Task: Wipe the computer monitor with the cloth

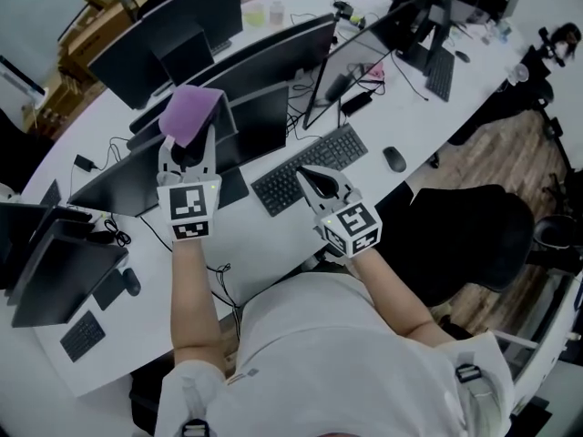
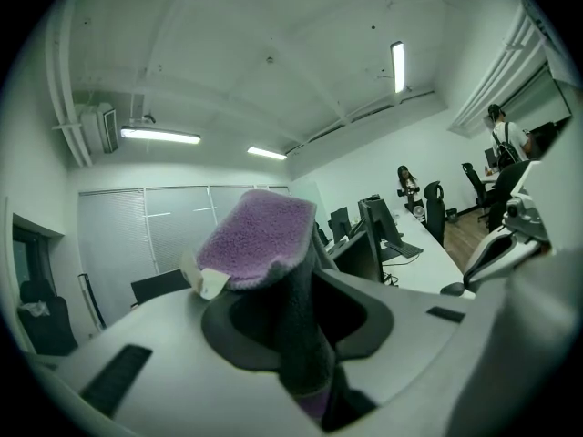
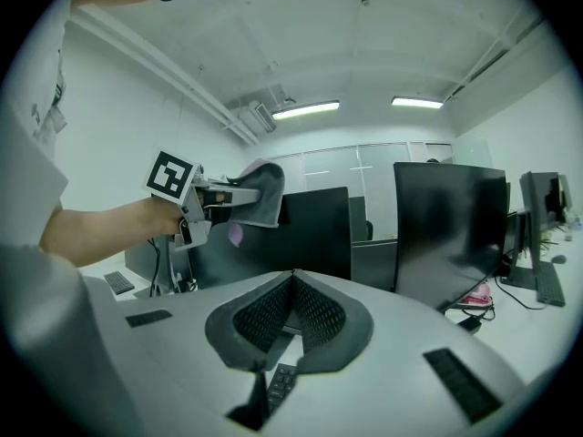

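Left tool (image 1: pixel 188 148) is clamped on the purple cloth (image 1: pixel 192 112), up by the near monitor's (image 1: pixel 261 124) top edge, screen just right. Right tool (image 1: pixel 319 182) has jaws together, empty, over the keyboard (image 1: pixel 305 169).

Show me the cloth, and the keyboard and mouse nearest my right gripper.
cloth (image 1: pixel 192 113): head view, middle of its purple face.
keyboard (image 1: pixel 310 168): head view, centre of the keys.
mouse (image 1: pixel 394 158): head view, top of its shell.
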Demonstrator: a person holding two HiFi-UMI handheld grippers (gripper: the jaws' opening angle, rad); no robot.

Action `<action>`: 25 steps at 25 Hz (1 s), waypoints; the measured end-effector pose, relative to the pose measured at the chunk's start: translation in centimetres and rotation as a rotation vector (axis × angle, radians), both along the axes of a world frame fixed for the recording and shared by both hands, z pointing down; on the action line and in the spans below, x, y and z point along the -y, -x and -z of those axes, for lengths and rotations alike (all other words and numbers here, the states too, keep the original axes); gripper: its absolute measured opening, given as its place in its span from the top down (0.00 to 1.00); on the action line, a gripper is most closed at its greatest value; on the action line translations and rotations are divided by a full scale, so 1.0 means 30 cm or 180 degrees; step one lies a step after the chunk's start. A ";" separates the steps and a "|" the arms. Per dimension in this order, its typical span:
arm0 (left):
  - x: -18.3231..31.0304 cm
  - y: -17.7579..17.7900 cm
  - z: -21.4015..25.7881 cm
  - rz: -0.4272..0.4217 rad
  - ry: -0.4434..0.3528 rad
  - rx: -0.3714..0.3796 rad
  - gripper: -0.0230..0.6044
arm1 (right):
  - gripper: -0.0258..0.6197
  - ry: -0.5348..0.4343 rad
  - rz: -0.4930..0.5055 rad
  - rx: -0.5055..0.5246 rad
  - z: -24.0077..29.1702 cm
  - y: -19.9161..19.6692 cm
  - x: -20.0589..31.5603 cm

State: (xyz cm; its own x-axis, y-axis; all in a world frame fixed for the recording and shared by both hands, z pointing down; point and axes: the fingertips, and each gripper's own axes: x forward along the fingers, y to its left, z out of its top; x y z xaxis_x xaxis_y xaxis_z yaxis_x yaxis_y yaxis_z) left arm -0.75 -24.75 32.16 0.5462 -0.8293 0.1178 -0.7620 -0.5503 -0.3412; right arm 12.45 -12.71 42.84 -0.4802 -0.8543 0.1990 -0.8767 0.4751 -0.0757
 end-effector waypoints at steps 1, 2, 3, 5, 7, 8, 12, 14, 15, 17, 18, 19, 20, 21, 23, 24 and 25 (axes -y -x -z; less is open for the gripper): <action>0.002 -0.015 0.000 -0.0008 0.0003 -0.0010 0.81 | 0.95 0.0000 -0.0017 -0.0004 -0.001 -0.015 -0.002; 0.004 -0.031 0.000 -0.0020 0.0006 -0.0022 0.81 | 0.95 -0.0001 -0.0035 -0.0008 -0.001 -0.032 -0.004; 0.005 -0.048 -0.001 -0.0034 0.0009 -0.0031 0.81 | 0.95 -0.0002 -0.0056 -0.0010 -0.002 -0.048 -0.006; 0.006 -0.081 -0.003 -0.0065 0.0010 -0.0036 0.81 | 0.95 -0.0002 -0.0095 -0.0011 -0.005 -0.079 -0.012; 0.007 -0.114 -0.004 -0.0096 0.0013 -0.0039 0.81 | 0.95 0.0006 -0.0124 -0.0009 -0.009 -0.107 -0.019; 0.008 -0.132 -0.004 -0.0111 0.0016 -0.0044 0.81 | 0.95 0.0009 -0.0136 -0.0009 -0.010 -0.120 -0.021; 0.015 -0.204 -0.006 -0.0173 0.0021 -0.0064 0.81 | 0.95 0.0016 -0.0196 -0.0016 -0.014 -0.174 -0.029; 0.016 -0.241 -0.006 -0.0208 0.0021 -0.0079 0.81 | 0.95 0.0020 -0.0234 -0.0016 -0.018 -0.203 -0.035; 0.016 -0.259 -0.007 -0.0224 0.0021 -0.0086 0.81 | 0.95 0.0027 -0.0253 -0.0014 -0.021 -0.218 -0.038; 0.016 -0.294 -0.008 -0.0258 0.0023 -0.0093 0.81 | 0.95 0.0032 -0.0285 -0.0014 -0.023 -0.247 -0.043; 0.016 -0.311 -0.008 -0.0275 0.0026 -0.0096 0.81 | 0.95 0.0028 -0.0298 -0.0017 -0.022 -0.259 -0.045; 0.016 -0.328 -0.009 -0.0293 0.0029 -0.0101 0.81 | 0.95 0.0022 -0.0311 -0.0020 -0.020 -0.271 -0.047; 0.016 -0.344 -0.009 -0.0312 0.0034 -0.0107 0.81 | 0.95 0.0017 -0.0324 -0.0022 -0.019 -0.282 -0.049; 0.016 -0.359 -0.009 -0.0330 0.0037 -0.0113 0.81 | 0.95 0.0015 -0.0335 -0.0022 -0.020 -0.292 -0.050; 0.018 -0.392 -0.009 -0.0363 0.0041 -0.0126 0.81 | 0.95 0.0014 -0.0359 -0.0022 -0.021 -0.314 -0.054; 0.018 -0.408 -0.010 -0.0380 0.0045 -0.0139 0.81 | 0.95 0.0016 -0.0373 -0.0023 -0.022 -0.326 -0.056; 0.019 -0.425 -0.011 -0.0398 0.0052 -0.0156 0.81 | 0.95 0.0022 -0.0389 -0.0024 -0.024 -0.338 -0.059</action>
State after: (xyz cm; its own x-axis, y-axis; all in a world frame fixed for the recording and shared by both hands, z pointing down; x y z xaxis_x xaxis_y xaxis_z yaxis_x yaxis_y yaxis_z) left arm 12.00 -25.32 32.50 0.6507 -0.7525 0.1014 -0.7026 -0.6474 -0.2955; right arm 22.59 -10.96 43.57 -0.3709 -0.9050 0.2082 -0.9286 0.3641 -0.0716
